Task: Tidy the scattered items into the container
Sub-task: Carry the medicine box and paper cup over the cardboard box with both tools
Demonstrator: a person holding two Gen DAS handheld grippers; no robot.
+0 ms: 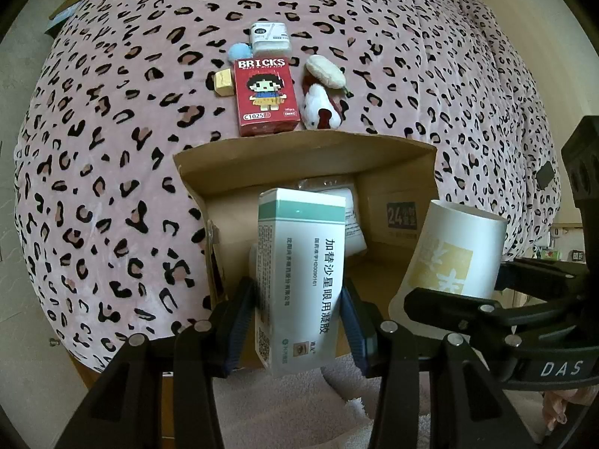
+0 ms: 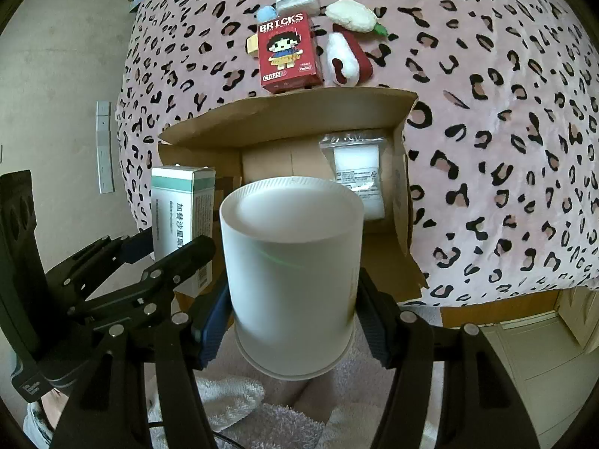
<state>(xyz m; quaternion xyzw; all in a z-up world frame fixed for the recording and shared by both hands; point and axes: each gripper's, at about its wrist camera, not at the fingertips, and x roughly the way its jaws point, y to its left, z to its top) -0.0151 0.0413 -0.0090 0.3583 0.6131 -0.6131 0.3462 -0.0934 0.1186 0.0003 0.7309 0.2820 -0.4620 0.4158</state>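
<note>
My left gripper (image 1: 297, 293) is shut on a white and green medicine box (image 1: 299, 273), which it holds upright over the near edge of the open cardboard box (image 1: 307, 149). To its right, my right gripper (image 2: 292, 295) is shut on a white paper cup (image 2: 292, 262), held with its base toward the camera above the cardboard box (image 2: 284, 112). A clear bag with a white pad (image 2: 357, 172) lies inside the box. Beyond the box, a red BRICKS box (image 1: 265, 93), a yellow block (image 1: 224, 81), a blue pompom (image 1: 239, 51), a white case (image 1: 270, 37) and two plush toys (image 1: 324, 89) lie on the bed.
The cardboard box sits on a pink leopard-print blanket (image 1: 112, 187) that covers the bed. A fluffy white towel or robe (image 2: 262, 419) is below the grippers. Floor and a wall strip (image 2: 105, 146) lie to the left of the bed, and furniture (image 2: 543, 355) to the lower right.
</note>
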